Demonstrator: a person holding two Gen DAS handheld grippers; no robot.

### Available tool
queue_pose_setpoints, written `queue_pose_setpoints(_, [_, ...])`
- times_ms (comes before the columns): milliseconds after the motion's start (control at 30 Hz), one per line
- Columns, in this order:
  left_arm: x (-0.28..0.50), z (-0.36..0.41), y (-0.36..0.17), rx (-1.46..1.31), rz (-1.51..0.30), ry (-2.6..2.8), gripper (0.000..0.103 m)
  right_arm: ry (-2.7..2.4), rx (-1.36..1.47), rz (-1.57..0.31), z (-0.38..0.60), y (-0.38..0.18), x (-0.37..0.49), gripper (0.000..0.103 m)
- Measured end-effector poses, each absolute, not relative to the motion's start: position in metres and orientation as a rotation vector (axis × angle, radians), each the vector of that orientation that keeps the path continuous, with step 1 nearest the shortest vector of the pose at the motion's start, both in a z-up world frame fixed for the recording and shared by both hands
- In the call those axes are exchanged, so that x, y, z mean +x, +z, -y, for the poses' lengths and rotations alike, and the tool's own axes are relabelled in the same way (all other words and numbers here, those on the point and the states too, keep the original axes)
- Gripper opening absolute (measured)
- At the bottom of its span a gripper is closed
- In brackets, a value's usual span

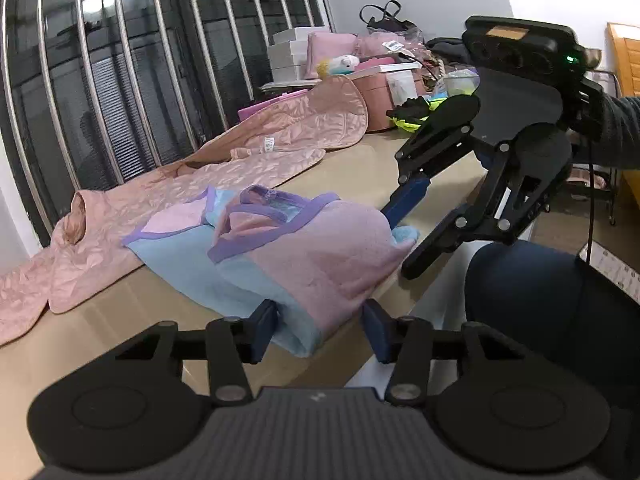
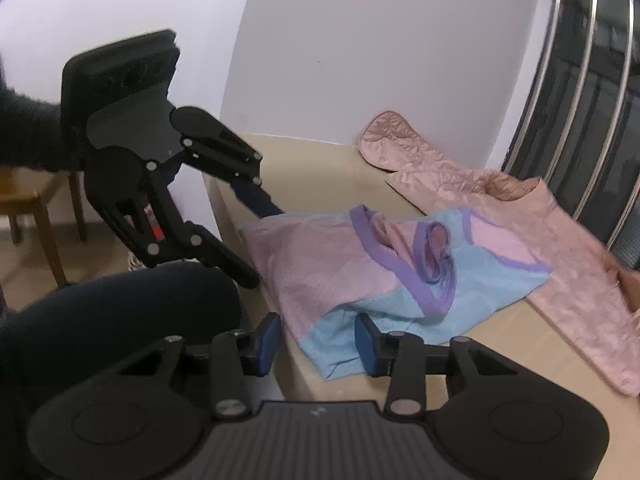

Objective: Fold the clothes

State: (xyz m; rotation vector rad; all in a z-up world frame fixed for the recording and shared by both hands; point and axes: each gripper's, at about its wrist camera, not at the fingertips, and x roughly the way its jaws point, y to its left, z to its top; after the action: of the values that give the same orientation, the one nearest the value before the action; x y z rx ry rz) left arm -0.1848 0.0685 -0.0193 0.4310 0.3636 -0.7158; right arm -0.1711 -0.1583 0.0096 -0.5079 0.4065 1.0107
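left wrist: low, close, facing window bars (image 1: 120, 80) | right wrist: low, close, facing wall (image 2: 360, 60) | shared: table (image 1: 120, 320)

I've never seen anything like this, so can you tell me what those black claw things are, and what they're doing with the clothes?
They are grabbers that a person holds, one in each hand, like big tongs. Each has a camera looking along its two fingers, so each picture shows its own grabber at the bottom and the other one farther off.

The left grabber and the right grabber are both open, each with its blue pads either side of an edge of a small pink and blue top. Nothing is pinched yet.

The top lies rumpled at the edge of a beige table. Behind it lies a shiny pink quilted jacket, beside window bars. Boxes and bags crowd the far end.
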Motion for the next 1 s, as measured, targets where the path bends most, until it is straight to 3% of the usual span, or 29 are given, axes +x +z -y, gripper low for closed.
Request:
queue_pose_setpoints(67, [-0.187, -0.070, -0.020, 0.427, -0.364, -0.734, 0.027, 1.014, -0.481, -0.408, 0.160, 0.007, -0.171, 0.034])
queue_pose_setpoints(100, [-0.189, -0.071, -0.019, 0.415, -0.363, -0.736, 0.023, 1.017, -0.471, -0.406, 0.161, 0.007, -0.172, 0.027])
queue_pose_setpoints(133, [-0.189, -0.073, -0.018, 0.403, -0.364, -0.741, 0.010, 1.027, -0.453, -0.409, 0.161, 0.007, -0.172, 0.021])
queue_pose_setpoints(167, [-0.190, -0.074, -0.016, 0.392, -0.366, -0.745, 0.008, 1.040, -0.428, -0.422, 0.163, 0.009, -0.172, 0.003])
queue_pose_setpoints(233, [-0.191, -0.078, -0.012, 0.383, -0.383, -0.756, 0.008, 1.066, -0.375, -0.452, 0.167, 0.012, -0.171, 0.003])
queue_pose_setpoints(300, [-0.201, -0.078, -0.010, 0.434, -0.373, -0.751, 0.013, 1.071, -0.381, -0.463, 0.169, 0.014, -0.175, 0.003])
queue_pose_setpoints(333, [-0.209, -0.077, -0.011, 0.488, -0.339, -0.724, 0.028, 1.058, -0.403, -0.452, 0.170, 0.016, -0.180, 0.004])
queue_pose_setpoints(367, [-0.218, -0.074, -0.014, 0.556, -0.289, -0.681, 0.056, 1.042, -0.428, -0.436, 0.171, 0.018, -0.185, 0.009])
queue_pose_setpoints(433, [-0.238, -0.068, -0.023, 0.716, -0.153, -0.636, 0.072, 0.996, -0.548, -0.343, 0.165, 0.018, -0.202, 0.036])
queue_pose_setpoints(467, [-0.247, -0.065, -0.028, 0.788, -0.093, -0.619, 0.074, 0.971, -0.612, -0.290, 0.161, 0.018, -0.211, 0.057])
queue_pose_setpoints(533, [-0.254, -0.057, -0.037, 0.880, -0.044, -0.651, 0.074, 0.950, -0.730, -0.199, 0.153, 0.012, -0.223, 0.059])
queue_pose_setpoints(600, [-0.256, -0.050, -0.046, 0.954, -0.007, -0.679, 0.073, 0.930, -0.844, -0.108, 0.145, 0.005, -0.234, 0.055])
queue_pose_setpoints(700, [-0.256, -0.043, -0.060, 1.082, 0.061, -0.682, 0.066, 0.904, -0.994, -0.050, 0.137, -0.010, -0.239, 0.050])
queue_pose_setpoints(767, [-0.254, -0.042, -0.063, 1.133, 0.082, -0.682, 0.051, 0.886, -1.099, -0.014, 0.135, -0.021, -0.242, 0.049])
queue_pose_setpoints(800, [-0.251, -0.041, -0.064, 1.145, 0.067, -0.684, 0.044, 0.880, -1.134, -0.002, 0.134, -0.025, -0.243, 0.043])
queue_pose_setpoints(833, [-0.247, -0.041, -0.065, 1.162, 0.045, -0.685, 0.030, 0.877, -1.153, 0.001, 0.134, -0.027, -0.243, 0.038])
queue_pose_setpoints(867, [-0.243, -0.042, -0.066, 1.178, 0.026, -0.687, 0.022, 0.875, -1.167, 0.001, 0.133, -0.028, -0.243, 0.026])
queue_pose_setpoints(1000, [-0.233, -0.049, -0.059, 1.180, -0.021, -0.710, 0.010, 0.878, -1.192, -0.030, 0.131, -0.027, -0.241, 0.012])
